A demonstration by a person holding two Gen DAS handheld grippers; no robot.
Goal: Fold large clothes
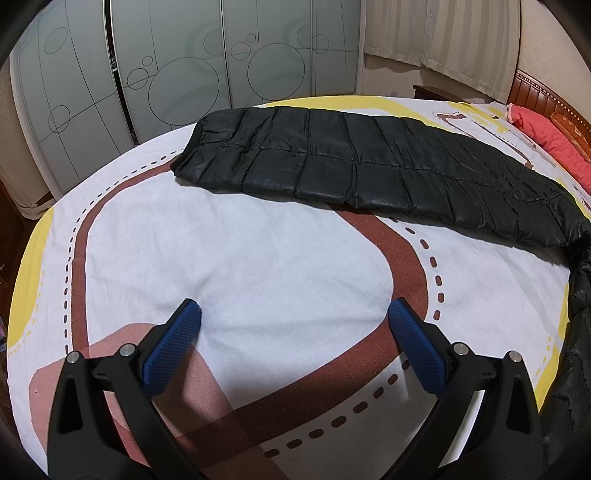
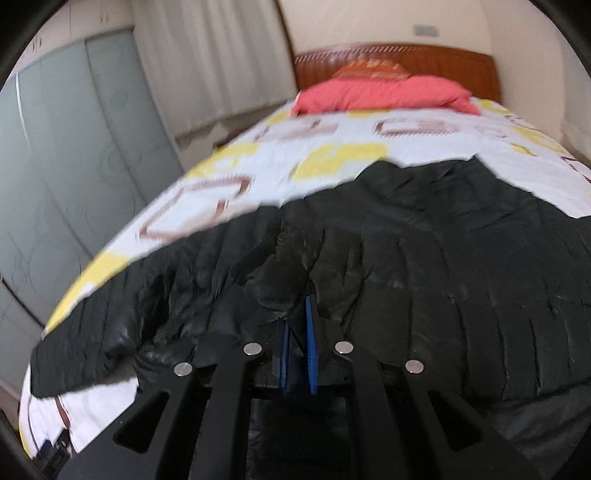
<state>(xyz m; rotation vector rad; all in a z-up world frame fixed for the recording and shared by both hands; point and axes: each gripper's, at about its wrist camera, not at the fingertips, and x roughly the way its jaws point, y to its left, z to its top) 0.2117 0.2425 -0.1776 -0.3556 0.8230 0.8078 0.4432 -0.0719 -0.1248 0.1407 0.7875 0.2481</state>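
Observation:
A long black quilted jacket [image 1: 332, 158] lies flat across the far half of the bed, and its right end runs off toward the edge of the left wrist view. My left gripper [image 1: 295, 308] hovers open above the patterned sheet [image 1: 258, 266], well short of the jacket, with nothing between its blue pads [image 1: 173, 343]. In the blurred right wrist view the jacket [image 2: 406, 240] fills the foreground. My right gripper [image 2: 296, 312] is shut there, and a raised fold of the black fabric is pinched between its narrow blue pads [image 2: 309, 343].
The white sheet with brown road and yellow patches covers the bed. A red pillow or quilt [image 2: 384, 94] lies by the wooden headboard [image 2: 443, 62]. Frosted sliding wardrobe doors [image 1: 184, 66] stand beyond the bed's far side, with curtains [image 1: 443, 33] to their right.

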